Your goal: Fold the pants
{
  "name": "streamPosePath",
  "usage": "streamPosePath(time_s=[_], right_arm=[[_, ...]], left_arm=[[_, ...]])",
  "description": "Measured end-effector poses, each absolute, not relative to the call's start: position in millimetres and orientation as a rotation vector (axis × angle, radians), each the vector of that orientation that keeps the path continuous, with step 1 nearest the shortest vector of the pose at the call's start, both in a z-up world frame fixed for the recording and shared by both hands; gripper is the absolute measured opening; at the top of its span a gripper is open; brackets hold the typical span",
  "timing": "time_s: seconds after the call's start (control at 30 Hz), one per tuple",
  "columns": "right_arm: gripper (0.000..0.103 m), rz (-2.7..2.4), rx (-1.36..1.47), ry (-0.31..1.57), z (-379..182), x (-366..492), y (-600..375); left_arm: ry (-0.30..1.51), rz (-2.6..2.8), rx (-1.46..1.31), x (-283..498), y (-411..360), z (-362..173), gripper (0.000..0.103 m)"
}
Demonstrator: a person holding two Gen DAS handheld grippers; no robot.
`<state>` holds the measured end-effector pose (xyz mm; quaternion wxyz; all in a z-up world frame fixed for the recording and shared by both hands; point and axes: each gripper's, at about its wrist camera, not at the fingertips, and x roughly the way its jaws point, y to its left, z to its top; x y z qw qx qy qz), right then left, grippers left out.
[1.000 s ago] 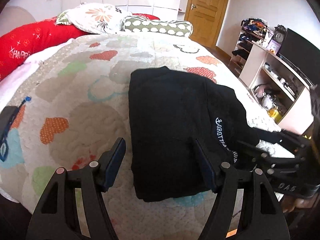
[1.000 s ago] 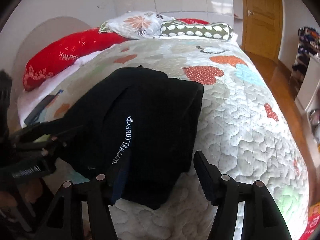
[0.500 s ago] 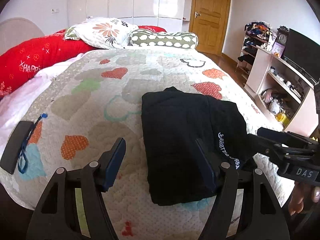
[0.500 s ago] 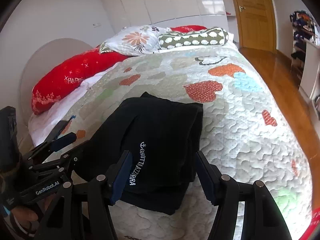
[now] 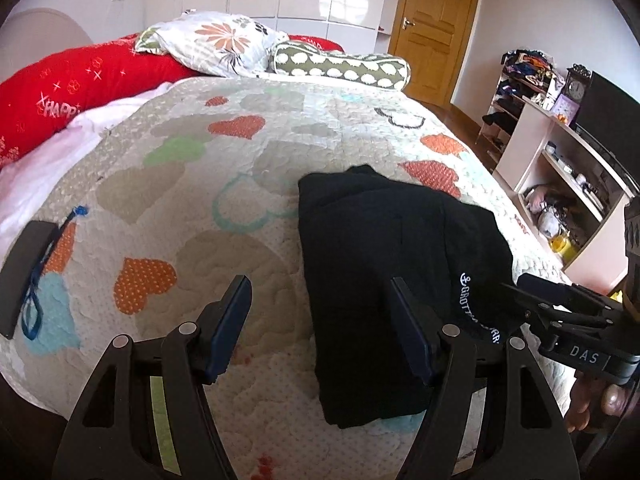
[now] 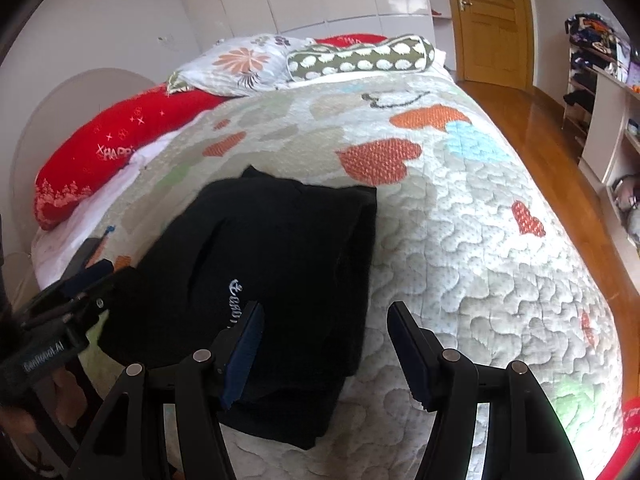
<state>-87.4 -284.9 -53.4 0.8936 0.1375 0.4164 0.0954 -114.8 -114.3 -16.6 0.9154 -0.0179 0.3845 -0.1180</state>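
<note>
The black pants [image 5: 384, 272] lie folded into a compact stack on the heart-patterned quilt [image 5: 180, 184], white lettering on the near right part. They also show in the right wrist view [image 6: 272, 264]. My left gripper [image 5: 320, 308] is open and empty, held above the quilt at the stack's left edge. My right gripper [image 6: 324, 336] is open and empty, held above the stack's near right edge. Each gripper shows at the side of the other's view: the right one [image 5: 560, 312], the left one [image 6: 68, 296].
A black flat object with a blue cord [image 5: 24, 268] lies at the bed's left edge. Red bolster [image 5: 72, 88], floral pillow [image 5: 216, 44] and spotted bolster [image 5: 340, 64] lie at the head. Shelves [image 5: 568, 184] and wooden floor [image 6: 560, 152] stand to the right.
Both grippers have drawn back and up from the folded pants, which lie still. The views now take in more of the bed.
</note>
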Motion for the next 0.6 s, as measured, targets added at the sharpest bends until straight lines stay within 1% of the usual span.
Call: streamPosePath(time_s=[0.13,0.33,0.6], right_arm=[[0.062,0.198,0.32,0.863,-55.6,-91.4,-291.8],[0.062,0.188,0.318,0.822,-42.7,-103.5,-296.3],[0.062,0.234,0.359,0.801,-31.3,-110.7,-285.3]], left_arm=[[0.79,-0.242,-0.034,-115.5,-118.1,-21.5,0.071],[0.789,-0.229,-0.029,-118.1,-122.3,-23.1,0.071],[0.746,-0.193,-0.01,-135.8,-117.6,-5.9,0.071]])
